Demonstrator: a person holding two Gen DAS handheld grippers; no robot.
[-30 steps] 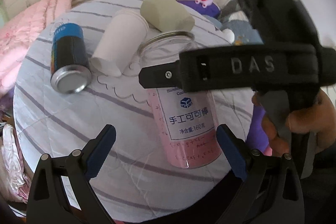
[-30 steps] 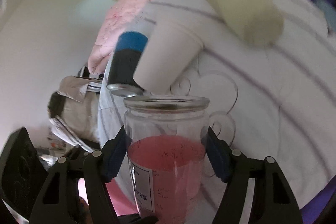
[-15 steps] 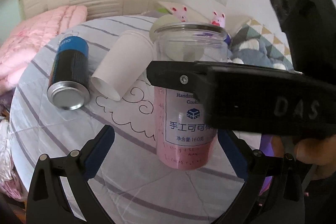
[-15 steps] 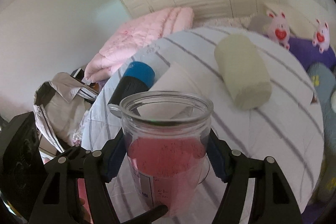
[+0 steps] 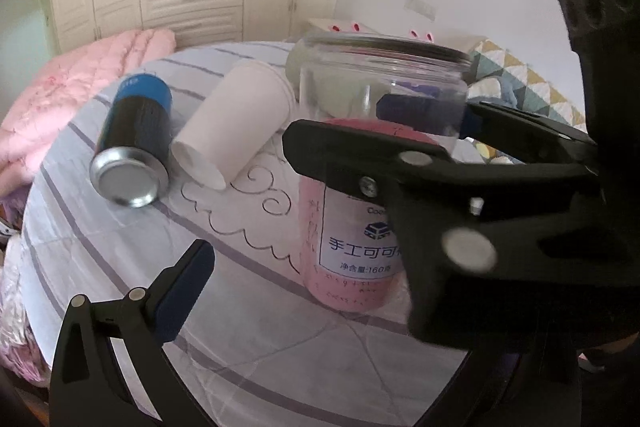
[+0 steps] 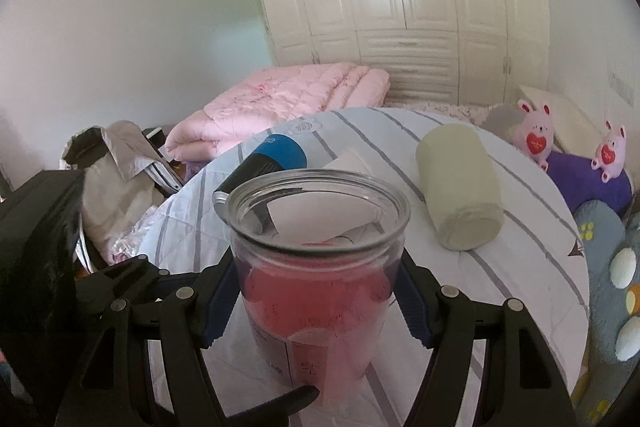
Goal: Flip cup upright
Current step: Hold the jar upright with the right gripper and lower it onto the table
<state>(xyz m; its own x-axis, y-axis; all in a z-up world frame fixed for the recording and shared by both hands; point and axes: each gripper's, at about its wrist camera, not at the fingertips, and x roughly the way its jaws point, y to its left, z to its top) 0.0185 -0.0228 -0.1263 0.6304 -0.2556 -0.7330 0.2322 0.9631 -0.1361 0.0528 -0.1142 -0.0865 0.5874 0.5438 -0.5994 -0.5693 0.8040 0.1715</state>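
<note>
A clear jar with a pink label (image 5: 352,227) stands upright on the round striped table (image 5: 280,347), mouth up. My right gripper (image 6: 316,303) is shut on the jar (image 6: 320,267), its blue pads pressed on both sides. In the left wrist view the right gripper's fingers (image 5: 400,163) cross in front of the jar. My left gripper (image 5: 320,291) is open and empty, near the table's front edge; only its left finger (image 5: 180,291) shows clearly.
A white paper cup (image 5: 236,123) lies on its side beside a blue and black can (image 5: 136,139), also on its side. A pale green cup (image 6: 460,191) lies on its side further back. Plush toys (image 6: 536,135) and a pink quilt (image 6: 288,103) lie beyond the table.
The jar went from tilted to upright in my right gripper and now rests on the table. My left gripper has come closer and lower.
</note>
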